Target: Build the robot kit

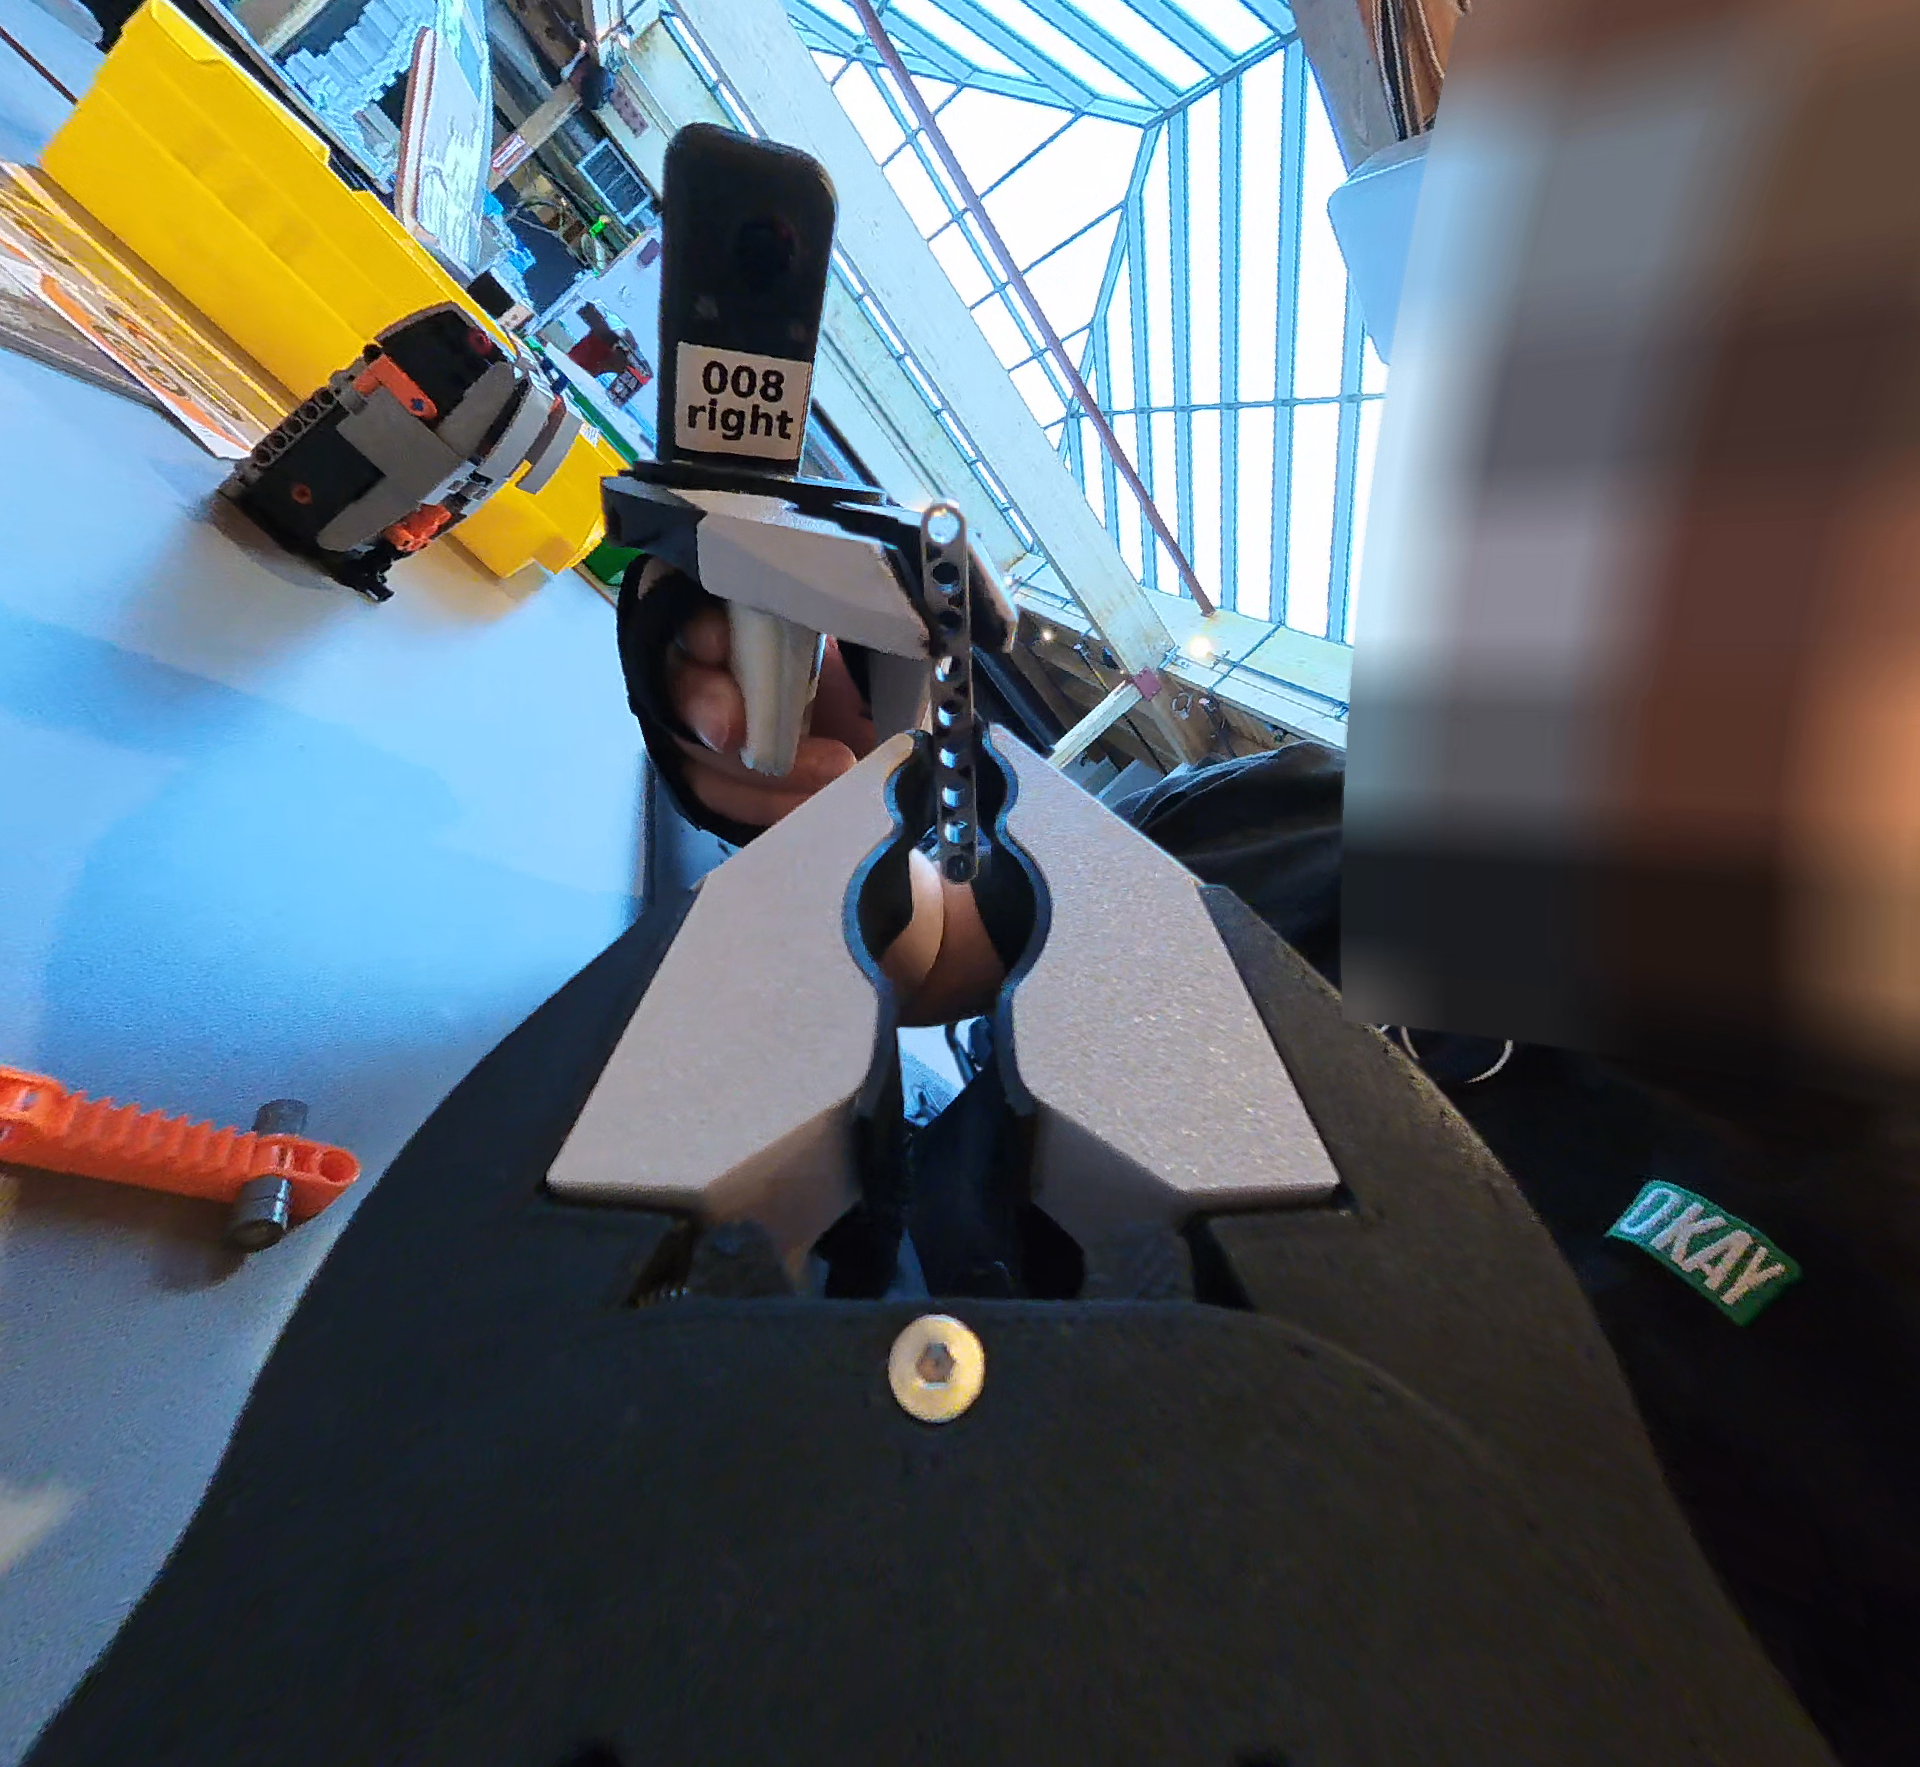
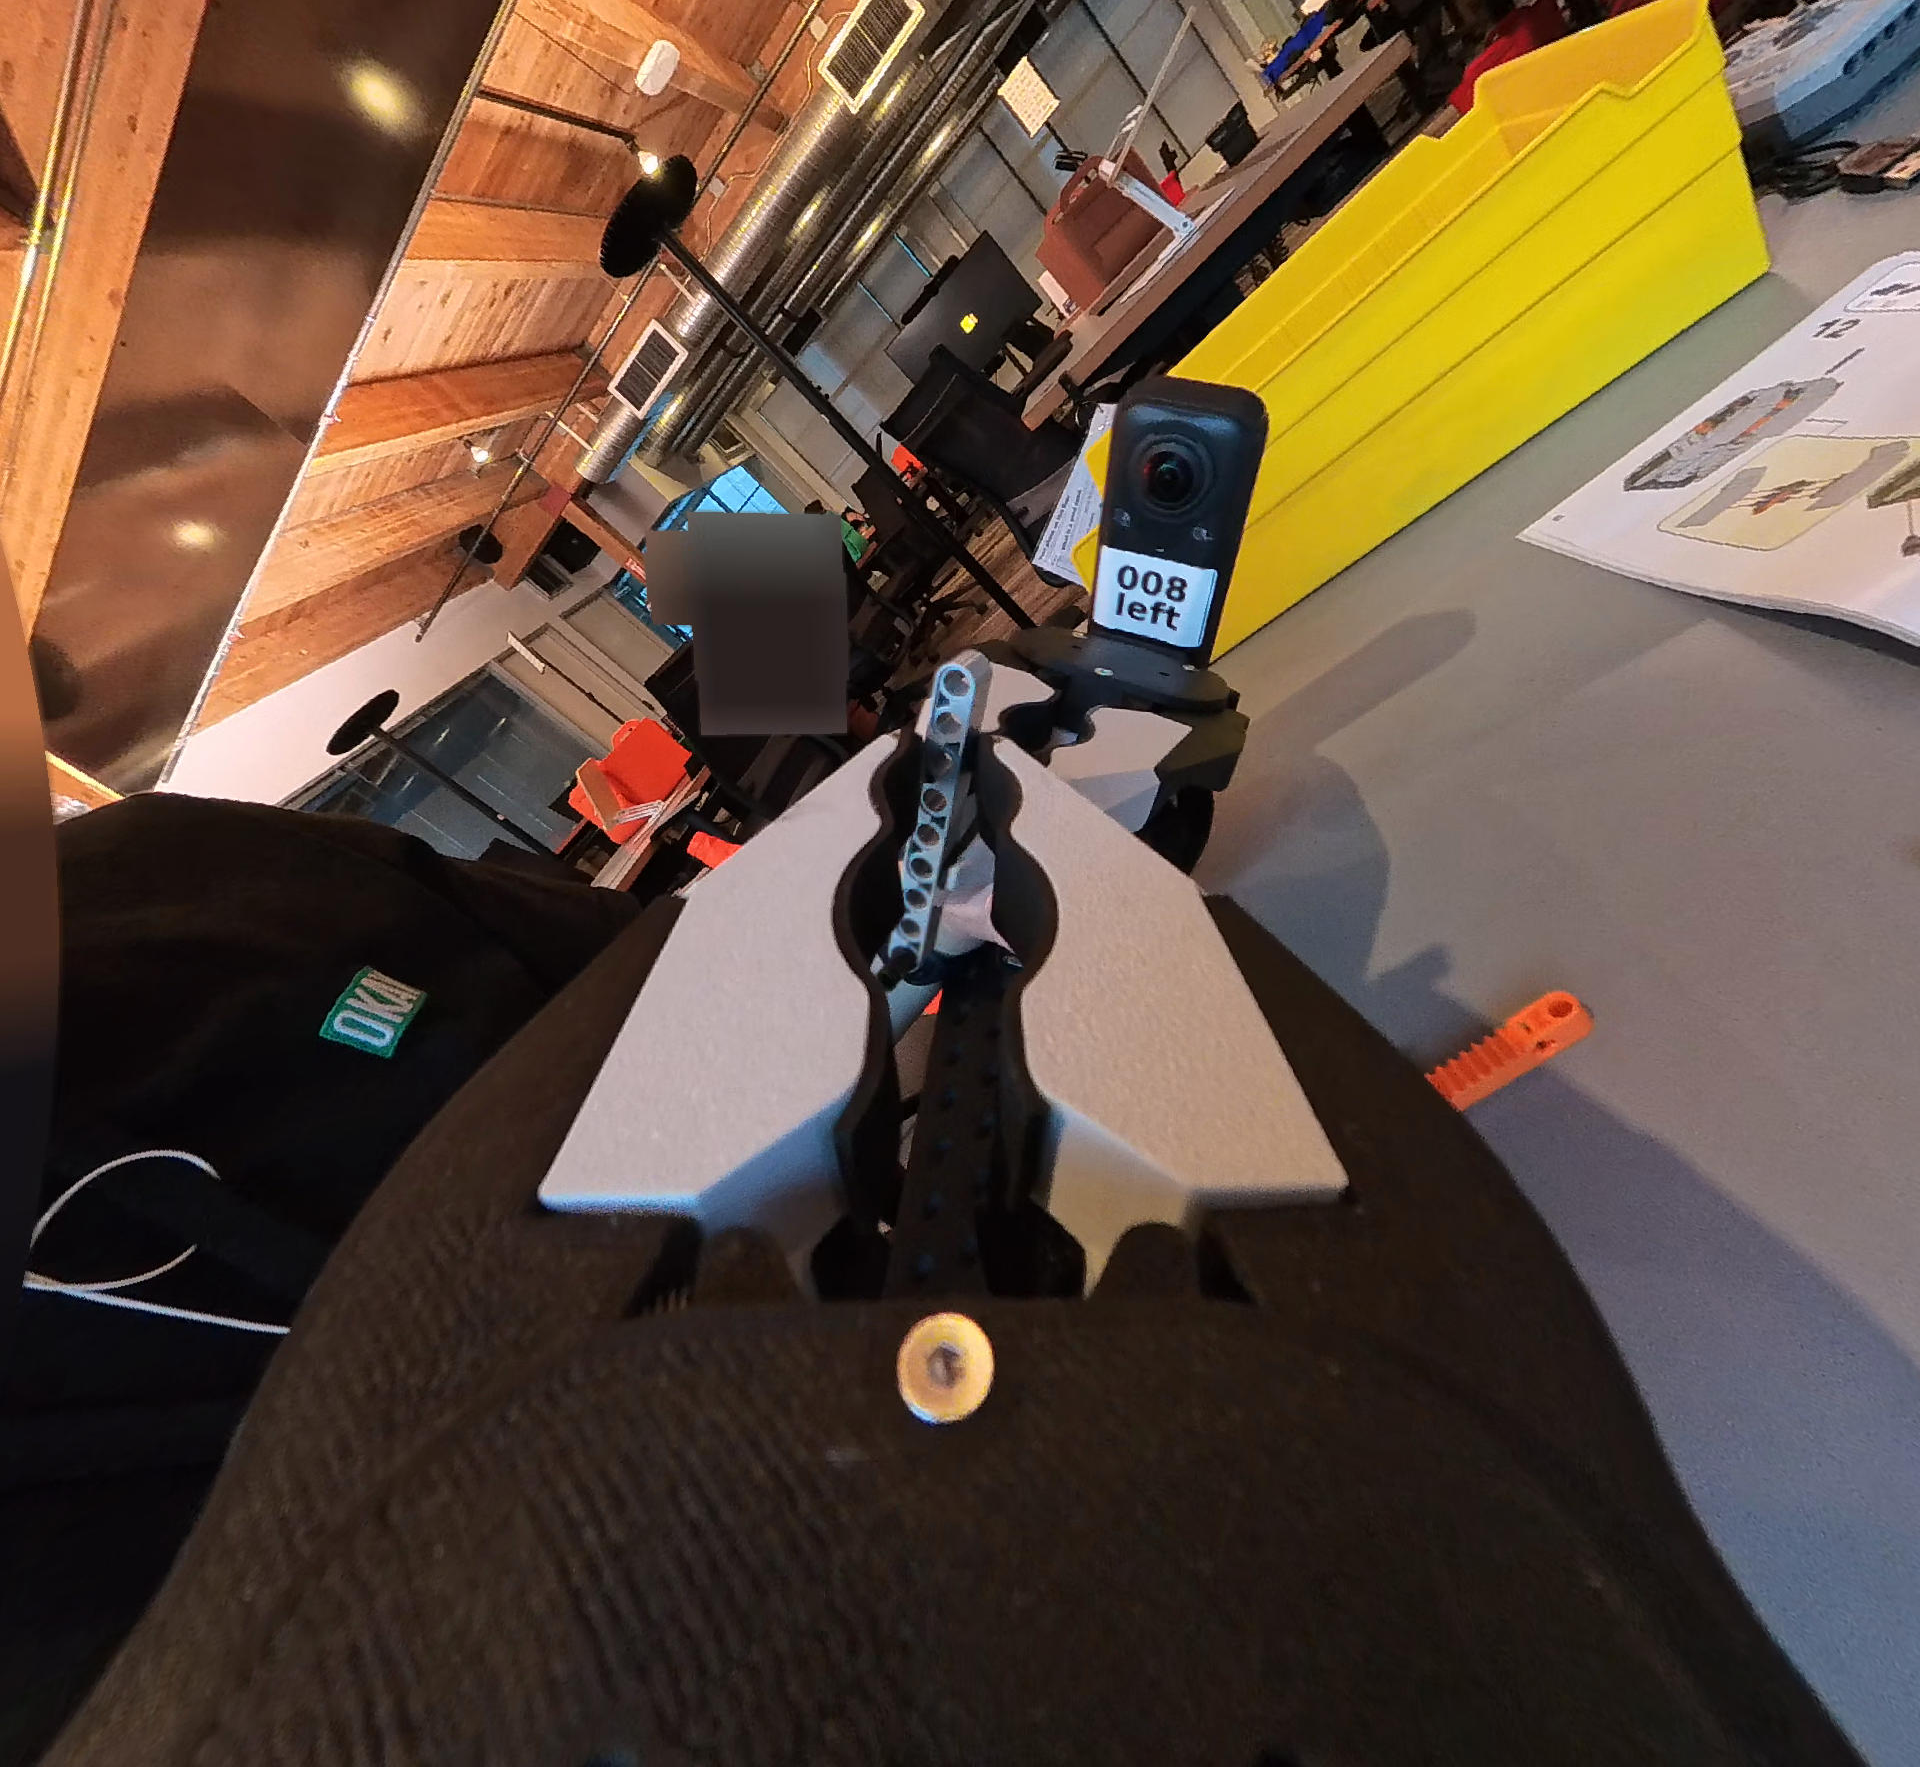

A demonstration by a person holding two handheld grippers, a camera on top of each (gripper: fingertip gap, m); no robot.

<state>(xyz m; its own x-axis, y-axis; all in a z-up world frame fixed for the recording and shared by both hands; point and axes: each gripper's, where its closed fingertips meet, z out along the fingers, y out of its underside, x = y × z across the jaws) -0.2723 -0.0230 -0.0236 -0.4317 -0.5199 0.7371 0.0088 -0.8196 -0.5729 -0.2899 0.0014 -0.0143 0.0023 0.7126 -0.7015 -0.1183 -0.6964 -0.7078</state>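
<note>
A grey perforated toy beam [image 1: 951,678] is held up in the air between the two grippers, which face each other. My left gripper [image 1: 951,751] is shut on the beam near its lower part. My right gripper [image 2: 951,761] is shut on the same beam [image 2: 935,813]. The right gripper [image 1: 810,574] shows just behind the beam in the left wrist view, with a hand on its handle. The left gripper [image 2: 1122,741] shows just beyond the beam in the right wrist view. A black perforated strip [image 2: 961,1115] lies between the right fingers, lower down.
An orange toothed rack [image 1: 156,1151] with a grey pin lies on the grey table [image 1: 312,782]; it also shows in the right wrist view [image 2: 1507,1042]. A yellow bin [image 2: 1507,263], a grey-black-orange brick model [image 1: 416,450] and an open instruction booklet [image 2: 1766,491] stand farther back. A person in black clothing is close by. Less than 4 cm separates the two grippers' tips.
</note>
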